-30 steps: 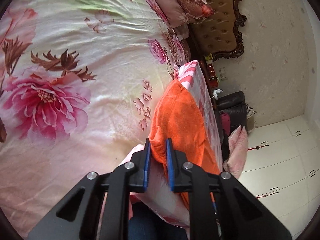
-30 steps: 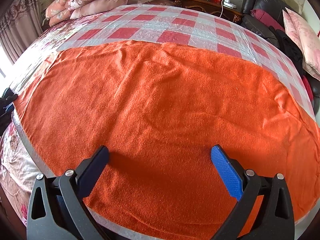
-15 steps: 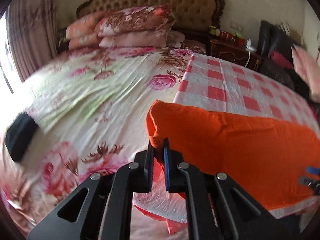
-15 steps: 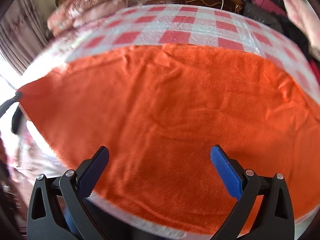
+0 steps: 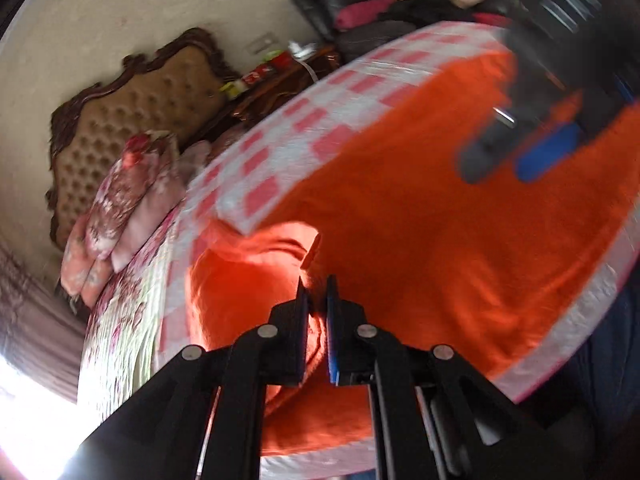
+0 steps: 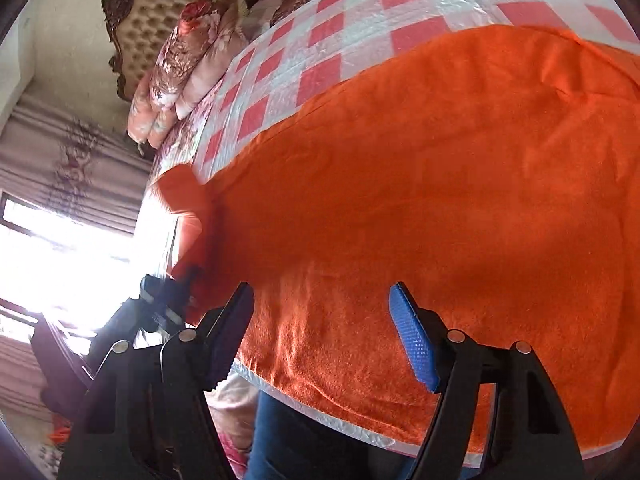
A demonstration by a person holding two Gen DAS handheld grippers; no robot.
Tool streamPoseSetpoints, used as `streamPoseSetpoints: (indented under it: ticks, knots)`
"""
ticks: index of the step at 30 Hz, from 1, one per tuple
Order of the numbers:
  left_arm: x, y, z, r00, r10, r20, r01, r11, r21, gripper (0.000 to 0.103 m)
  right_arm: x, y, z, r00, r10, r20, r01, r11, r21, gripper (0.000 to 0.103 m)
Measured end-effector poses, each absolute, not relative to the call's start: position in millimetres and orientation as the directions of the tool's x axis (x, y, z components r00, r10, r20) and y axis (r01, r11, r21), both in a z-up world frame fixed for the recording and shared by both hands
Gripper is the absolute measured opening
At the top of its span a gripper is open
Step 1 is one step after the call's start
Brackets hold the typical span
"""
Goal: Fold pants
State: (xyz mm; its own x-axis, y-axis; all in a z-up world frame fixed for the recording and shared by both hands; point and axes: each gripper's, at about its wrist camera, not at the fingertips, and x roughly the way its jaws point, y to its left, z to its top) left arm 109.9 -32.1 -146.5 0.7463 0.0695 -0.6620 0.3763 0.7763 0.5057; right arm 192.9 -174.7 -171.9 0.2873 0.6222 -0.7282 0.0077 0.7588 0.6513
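The orange pants (image 6: 420, 184) lie spread over a red and white checked sheet (image 6: 320, 40) on the bed. My left gripper (image 5: 316, 292) is shut on the left end of the pants (image 5: 420, 240) and holds it lifted and curled over, so the underside shows. It also shows in the right wrist view (image 6: 168, 300) at the left, holding the raised orange flap. My right gripper (image 6: 320, 304) is open just above the pants near the bed's front edge. It appears blurred in the left wrist view (image 5: 520, 152).
A tufted headboard (image 5: 132, 120) and floral pillows (image 5: 120, 200) stand at the far end of the bed. A nightstand with small items (image 5: 272, 68) and a dark sofa with clothes (image 5: 380, 12) are behind. A bright window (image 6: 60, 248) is at the left.
My left gripper has lifted the pants' left end and swung it inward over the rest, tilting strongly. My right gripper has stayed open over the near edge, tilting too.
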Motion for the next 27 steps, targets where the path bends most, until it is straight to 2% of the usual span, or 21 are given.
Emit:
streamPoseSetpoints:
  ticks: [4, 9, 15, 20, 21, 22, 23, 24, 27]
  knots:
    - [106, -34, -155, 0.742, 0.069, -0.667, 0.364, 0.794, 0.487, 0.008, 207, -166, -174, 0.242, 0.685, -0.687, 0.005, 0.708, 0.707, 0.07]
    - [103, -24, -145, 0.774, 0.074, -0.629, 0.32, 0.811, 0.49, 0.008, 236, -130, -172, 0.148, 0.765, -0.626, -0.01, 0.634, 0.773, 0.071]
    - [94, -18, -140, 0.789, 0.071, -0.61, 0.319, 0.801, 0.506, 0.008, 278, -76, -170, 0.086, 0.769, -0.634, -0.032, 0.638, 0.769, 0.071]
    - [80, -23, -143, 0.791, 0.058, -0.609, 0.346, 0.779, 0.523, 0.008, 299, -40, -180, 0.048, 0.736, -0.676, -0.08, 0.677, 0.732, 0.071]
    - [76, -26, -143, 0.791, 0.05, -0.61, 0.354, 0.776, 0.522, 0.008, 302, -36, -179, 0.064, 0.736, -0.674, -0.106, 0.676, 0.729, 0.067]
    - [73, -29, -143, 0.791, 0.043, -0.61, 0.362, 0.771, 0.524, 0.008, 302, -35, -177, 0.083, 0.714, -0.695, -0.124, 0.699, 0.704, 0.039]
    - [70, -32, -143, 0.793, 0.036, -0.608, 0.369, 0.766, 0.526, 0.008, 303, -37, -176, 0.105, 0.686, -0.72, -0.127, 0.727, 0.674, 0.022]
    - [68, -35, -141, 0.793, 0.019, -0.609, 0.381, 0.764, 0.521, 0.008, 302, -44, -174, 0.125, 0.684, -0.718, -0.119, 0.729, 0.674, 0.011]
    - [60, -47, -134, 0.786, -0.053, -0.616, 0.419, 0.779, 0.467, 0.008, 292, -79, -161, 0.211, 0.674, -0.708, -0.104, 0.736, 0.669, 0.008]
